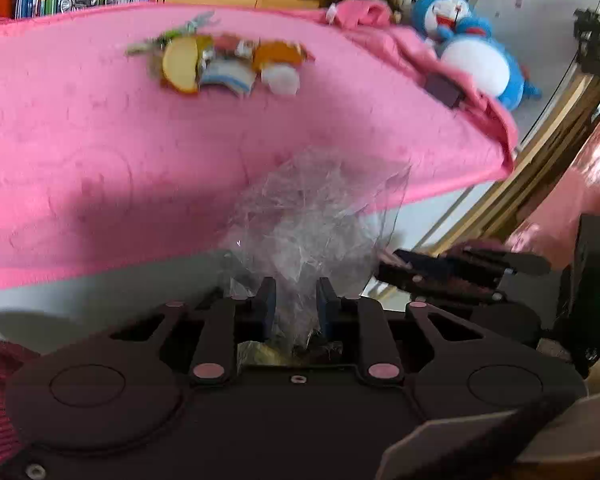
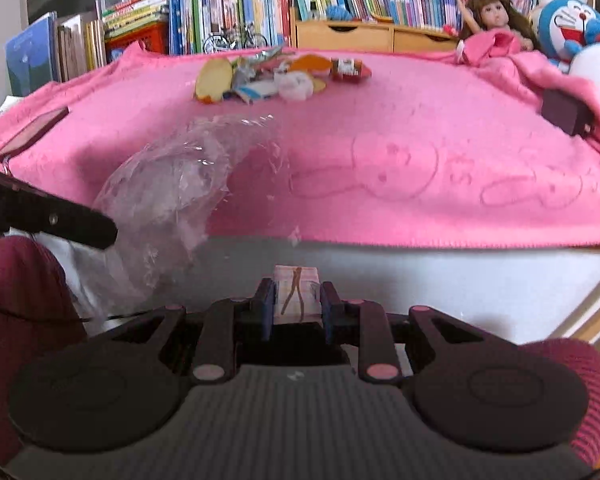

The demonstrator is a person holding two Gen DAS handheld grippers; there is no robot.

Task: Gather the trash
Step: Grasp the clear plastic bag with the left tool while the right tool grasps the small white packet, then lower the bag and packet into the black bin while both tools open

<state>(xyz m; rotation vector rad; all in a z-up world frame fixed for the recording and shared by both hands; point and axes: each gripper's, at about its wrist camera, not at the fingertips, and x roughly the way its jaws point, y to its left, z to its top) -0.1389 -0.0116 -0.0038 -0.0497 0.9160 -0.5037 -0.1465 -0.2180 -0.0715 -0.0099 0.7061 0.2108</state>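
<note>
The left tongs [image 1: 296,304] pinch the clear plastic bag [image 1: 312,216] shut at its neck. The right tongs [image 2: 296,300] squeeze a small wrapper [image 2: 296,292]. Most trash is left: the wrapper pile [image 2: 276,76] lies far off on the pink blanket [image 2: 420,140].

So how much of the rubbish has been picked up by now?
Partly done. The clear plastic bag, pinched by the left hand-held gripper, already shows scraps at its bottom. The right hand-held gripper holds a small pale wrapper, not yet bagged. A pile of wrappers waits on the pink blanket.
</note>
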